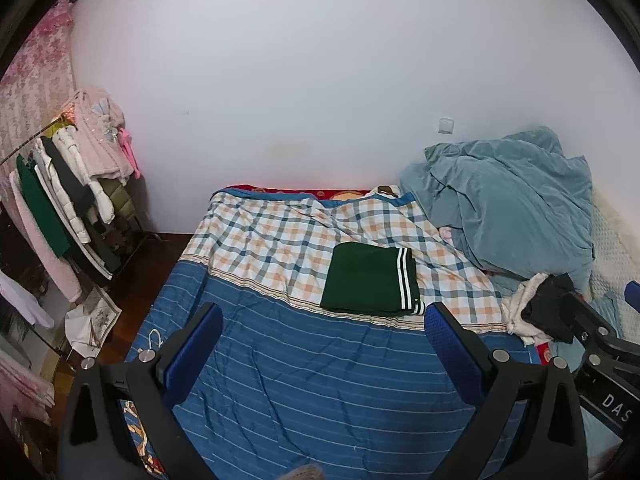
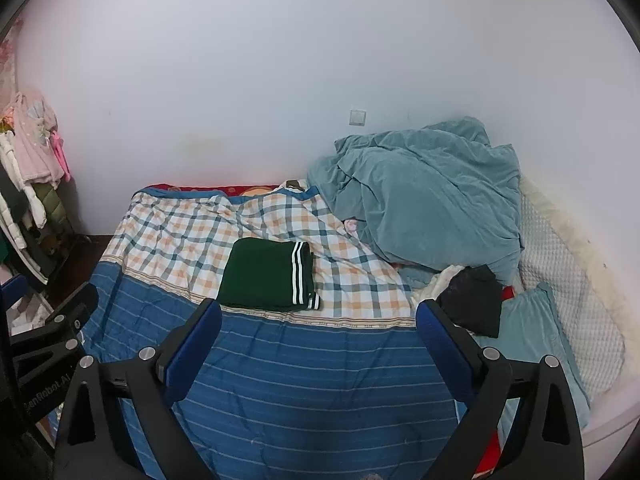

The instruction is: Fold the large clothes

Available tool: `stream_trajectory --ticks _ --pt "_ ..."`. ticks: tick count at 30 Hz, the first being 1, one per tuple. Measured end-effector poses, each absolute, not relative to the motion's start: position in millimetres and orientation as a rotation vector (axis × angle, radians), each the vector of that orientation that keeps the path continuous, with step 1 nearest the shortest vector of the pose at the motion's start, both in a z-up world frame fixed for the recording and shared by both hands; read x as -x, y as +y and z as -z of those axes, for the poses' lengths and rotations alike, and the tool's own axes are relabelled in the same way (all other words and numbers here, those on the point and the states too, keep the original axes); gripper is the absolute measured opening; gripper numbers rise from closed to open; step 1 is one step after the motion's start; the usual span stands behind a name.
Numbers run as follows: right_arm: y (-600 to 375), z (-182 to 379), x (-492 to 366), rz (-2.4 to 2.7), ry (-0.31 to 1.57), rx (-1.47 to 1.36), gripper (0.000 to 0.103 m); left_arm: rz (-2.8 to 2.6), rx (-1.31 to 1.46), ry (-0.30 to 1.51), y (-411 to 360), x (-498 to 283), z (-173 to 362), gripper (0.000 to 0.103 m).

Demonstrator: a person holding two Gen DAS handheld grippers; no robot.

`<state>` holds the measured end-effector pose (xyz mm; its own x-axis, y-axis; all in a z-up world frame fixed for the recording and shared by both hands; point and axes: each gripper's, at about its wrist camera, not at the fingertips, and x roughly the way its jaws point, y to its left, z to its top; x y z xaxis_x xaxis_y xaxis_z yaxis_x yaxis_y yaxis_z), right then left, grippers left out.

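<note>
A dark green garment with white stripes (image 1: 370, 278) lies folded into a neat rectangle on the checked part of the bedspread (image 1: 256, 236); it also shows in the right wrist view (image 2: 268, 274). My left gripper (image 1: 324, 320) is open and empty, held above the blue striped part of the bed, short of the garment. My right gripper (image 2: 318, 318) is open and empty too, just short of the garment's near edge. A crumpled pile of white and black clothes (image 1: 540, 312) lies at the right, also in the right wrist view (image 2: 472, 300).
A heaped teal blanket (image 2: 424, 196) fills the bed's back right, with a teal pillow (image 2: 532, 328) and white quilted cover (image 2: 568, 280) beside it. A rack of hanging clothes (image 1: 68, 200) stands left of the bed. A white wall is behind.
</note>
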<state>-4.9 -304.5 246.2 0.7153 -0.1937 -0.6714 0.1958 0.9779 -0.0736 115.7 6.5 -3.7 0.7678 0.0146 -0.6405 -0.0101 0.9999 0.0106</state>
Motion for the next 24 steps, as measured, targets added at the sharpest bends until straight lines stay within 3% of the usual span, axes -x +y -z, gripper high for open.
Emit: stream_trajectory --ticks 24 --pt "-301 -252 13 0.197 0.732 -0.02 0.1 -0.014 -0.002 0.675 6 -98 -7 0.103"
